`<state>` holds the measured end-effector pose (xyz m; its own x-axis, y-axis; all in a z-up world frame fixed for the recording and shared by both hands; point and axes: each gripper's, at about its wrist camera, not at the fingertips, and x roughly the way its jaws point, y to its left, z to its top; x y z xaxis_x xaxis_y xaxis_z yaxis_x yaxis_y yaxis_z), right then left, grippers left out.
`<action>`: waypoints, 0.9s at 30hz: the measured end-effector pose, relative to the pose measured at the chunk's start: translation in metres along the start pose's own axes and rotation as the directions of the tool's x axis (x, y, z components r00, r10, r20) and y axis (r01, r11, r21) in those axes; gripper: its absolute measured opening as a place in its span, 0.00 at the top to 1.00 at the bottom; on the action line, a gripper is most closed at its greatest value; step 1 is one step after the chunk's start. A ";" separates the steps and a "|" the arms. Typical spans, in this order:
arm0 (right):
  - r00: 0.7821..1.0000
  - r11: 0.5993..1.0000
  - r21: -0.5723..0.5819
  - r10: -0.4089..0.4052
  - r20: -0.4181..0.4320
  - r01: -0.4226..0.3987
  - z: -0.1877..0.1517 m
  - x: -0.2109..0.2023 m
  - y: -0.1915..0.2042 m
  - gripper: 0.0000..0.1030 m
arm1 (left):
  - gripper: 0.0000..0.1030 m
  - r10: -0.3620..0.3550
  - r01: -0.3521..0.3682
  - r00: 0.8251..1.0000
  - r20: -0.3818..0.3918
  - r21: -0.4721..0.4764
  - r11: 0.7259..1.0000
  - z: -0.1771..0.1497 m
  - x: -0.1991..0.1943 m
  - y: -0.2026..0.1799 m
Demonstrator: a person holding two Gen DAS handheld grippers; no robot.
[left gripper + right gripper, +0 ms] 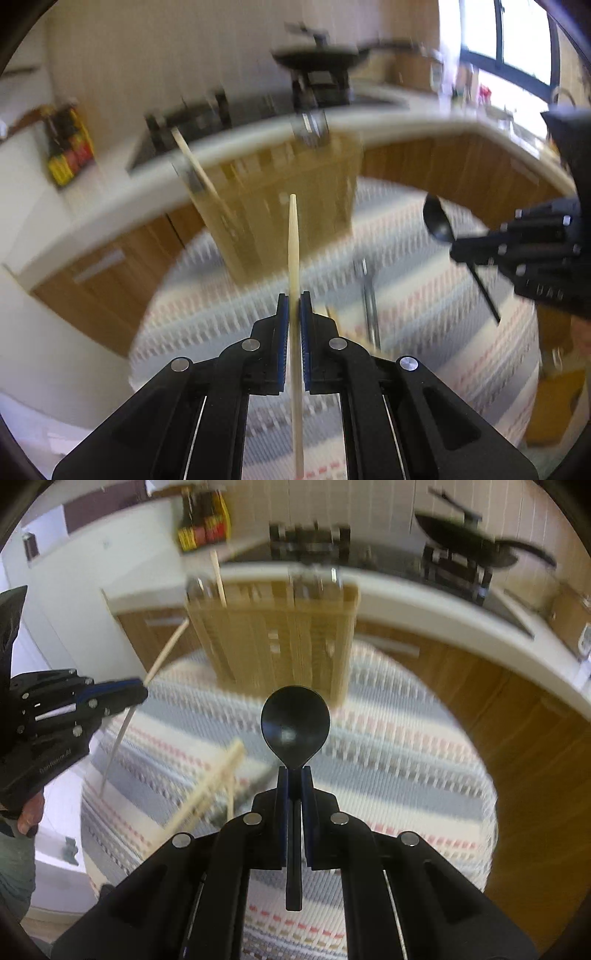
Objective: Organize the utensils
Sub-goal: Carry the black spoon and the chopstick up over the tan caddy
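My left gripper [294,301] is shut on a pale chopstick [293,240] that points forward; it also shows in the right wrist view [138,692] with the chopstick [164,653] sticking out. My right gripper [294,773] is shut on a black spoon [294,725], bowl forward; it shows at the right of the left wrist view [461,247] with the spoon [437,221]. A wooden slatted utensil holder [277,638] stands at the far side of the round table, with a chopstick [218,578] and metal utensils [314,581] in it. The holder also shows in the left wrist view [280,184].
The round table has a striped cloth [388,760]. Loose pale chopsticks [207,790] and a metal utensil [369,299] lie on it. Behind is a white counter [424,602] with a stove, a black pan [469,535] and bottles [203,520]. The frames are motion-blurred.
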<state>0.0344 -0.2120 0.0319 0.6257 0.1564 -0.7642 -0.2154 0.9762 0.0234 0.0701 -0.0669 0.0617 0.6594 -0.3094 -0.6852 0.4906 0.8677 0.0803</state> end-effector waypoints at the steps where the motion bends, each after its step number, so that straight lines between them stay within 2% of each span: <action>1: 1.000 1.000 -0.002 0.007 0.030 -0.007 0.007 -0.007 0.000 0.95 | 0.96 0.000 0.001 0.999 0.042 -0.022 1.000 0.009 -0.010 0.003; 5: 0.989 1.000 0.001 0.031 0.142 -0.031 0.037 -0.027 -0.007 0.95 | 0.96 -0.025 0.045 0.978 0.208 -0.096 0.994 0.037 -0.050 0.027; 9: 0.964 0.999 0.004 0.046 0.261 -0.048 0.071 -0.045 -0.019 0.95 | 0.96 -0.008 0.057 0.937 0.349 -0.131 0.990 0.072 -0.068 0.044; 12: 0.932 0.998 0.021 0.051 0.358 -0.062 0.099 -0.051 -0.028 0.95 | 0.96 -0.008 0.072 0.910 0.416 -0.141 0.987 0.095 -0.065 0.048; 13: 0.915 0.998 0.032 0.035 0.403 -0.052 0.107 -0.052 -0.031 0.95 | 0.96 -0.007 0.079 0.902 0.432 -0.149 0.986 0.100 -0.064 0.047; 15: 0.884 0.999 0.036 0.006 0.467 -0.026 0.119 -0.049 -0.035 0.95 | 0.96 -0.029 0.121 0.874 0.485 -0.161 0.979 0.109 -0.056 0.052; 17: 0.871 0.998 0.051 -0.004 0.492 -0.025 0.133 -0.034 -0.045 0.95 | 0.96 -0.004 0.110 0.857 0.515 -0.175 0.978 0.114 -0.049 0.053; 20: 0.867 0.994 0.082 0.018 0.498 -0.068 0.147 -0.010 -0.061 0.95 | 0.96 -0.021 0.156 0.818 0.575 -0.187 0.970 0.117 -0.029 0.055; 23: 0.858 0.993 0.091 0.020 0.513 -0.077 0.151 0.010 -0.068 0.95 | 0.96 0.036 0.119 0.808 0.588 -0.223 0.968 0.117 -0.006 0.058; 27: 0.857 0.991 0.099 0.024 0.515 -0.088 0.148 0.033 -0.071 0.95 | 0.96 0.118 0.054 0.801 0.587 -0.266 0.962 0.112 0.016 0.065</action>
<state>0.1814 -0.2538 0.1007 0.9172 0.2349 -0.3219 -0.1942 0.9688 0.1539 0.1763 -0.0593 0.1365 0.9203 -0.3742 -0.1142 0.3559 0.9220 -0.1525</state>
